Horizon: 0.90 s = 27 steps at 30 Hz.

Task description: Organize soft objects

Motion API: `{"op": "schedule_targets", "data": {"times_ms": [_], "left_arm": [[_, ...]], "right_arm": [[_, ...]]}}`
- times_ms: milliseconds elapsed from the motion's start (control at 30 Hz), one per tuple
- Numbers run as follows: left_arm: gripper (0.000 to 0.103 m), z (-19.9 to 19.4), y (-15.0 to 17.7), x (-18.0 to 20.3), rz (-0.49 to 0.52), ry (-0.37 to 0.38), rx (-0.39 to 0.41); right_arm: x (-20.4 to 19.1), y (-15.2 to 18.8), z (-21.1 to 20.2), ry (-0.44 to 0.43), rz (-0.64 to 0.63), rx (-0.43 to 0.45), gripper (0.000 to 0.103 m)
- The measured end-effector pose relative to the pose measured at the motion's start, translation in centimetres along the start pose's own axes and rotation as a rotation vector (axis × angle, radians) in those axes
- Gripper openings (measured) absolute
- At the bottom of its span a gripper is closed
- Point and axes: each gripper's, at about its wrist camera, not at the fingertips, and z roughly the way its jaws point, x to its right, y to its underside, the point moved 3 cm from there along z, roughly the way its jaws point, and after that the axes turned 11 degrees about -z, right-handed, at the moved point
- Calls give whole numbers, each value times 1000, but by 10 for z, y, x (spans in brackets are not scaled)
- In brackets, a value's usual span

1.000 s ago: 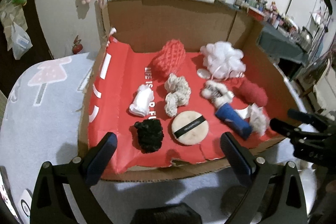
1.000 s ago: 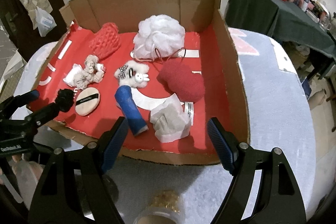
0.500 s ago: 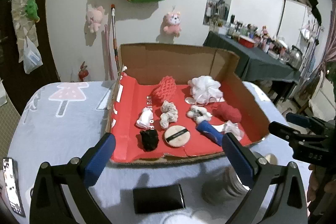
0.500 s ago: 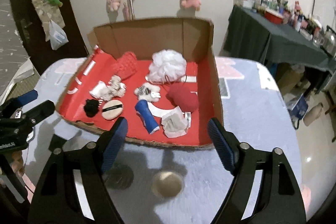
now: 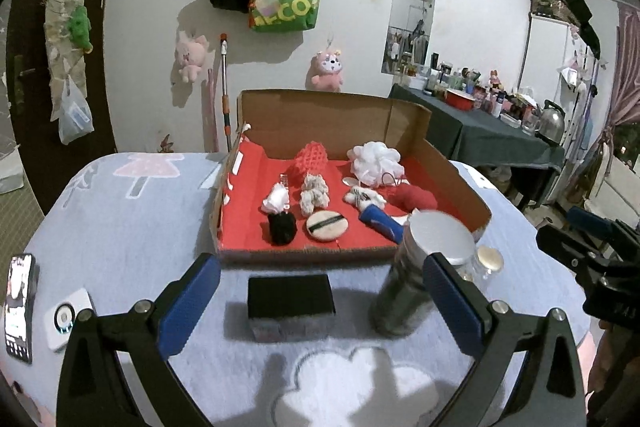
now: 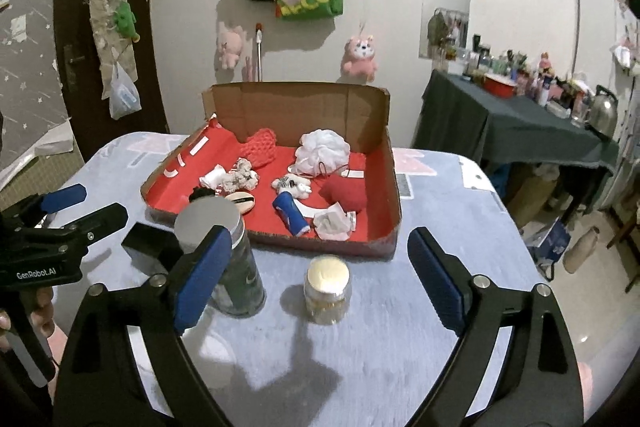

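Note:
A cardboard box (image 5: 332, 119) (image 6: 394, 187) with a red lining sits on the table and holds several soft things: a white mesh pouf (image 5: 374, 163) (image 6: 324, 151), a red knitted pad (image 5: 312, 161), a red cushion (image 5: 414, 197) (image 6: 346, 193), a blue roll (image 5: 380, 223) (image 6: 292, 215), a round powder puff (image 5: 326, 225), a black pom (image 5: 282, 229) and a crumpled cloth (image 6: 332, 223). My left gripper (image 5: 320, 307) is open and empty, well short of the box. My right gripper (image 6: 320, 275) is open and empty, also short of the box.
A black box (image 5: 290, 297) (image 6: 150, 245), a tall metal-lidded can (image 5: 416, 275) (image 6: 224, 255) and a small gold-lidded jar (image 6: 327, 289) (image 5: 489, 261) stand on the table before the cardboard box. A phone (image 5: 18, 311) and a white device (image 5: 68, 317) lie at the left.
Both grippers have pulled back and up from the box, which now looks farther away. The can, jar and black box have come into view. Both stay open.

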Motion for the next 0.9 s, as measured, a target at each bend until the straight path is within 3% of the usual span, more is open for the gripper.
{"op": "schedule_targets", "data": {"times_ms": [200, 367, 900], "left_arm": [[103, -2, 31, 1, 22, -11, 7], [103, 11, 54, -4, 0, -15, -43], [103, 61, 101, -15, 5, -91, -182]], "right_arm": [[-12, 31, 0, -10, 20, -4, 91], [-19, 55, 7, -8, 29, -19, 91], [-25, 115, 68, 3, 67, -208, 91]]}}
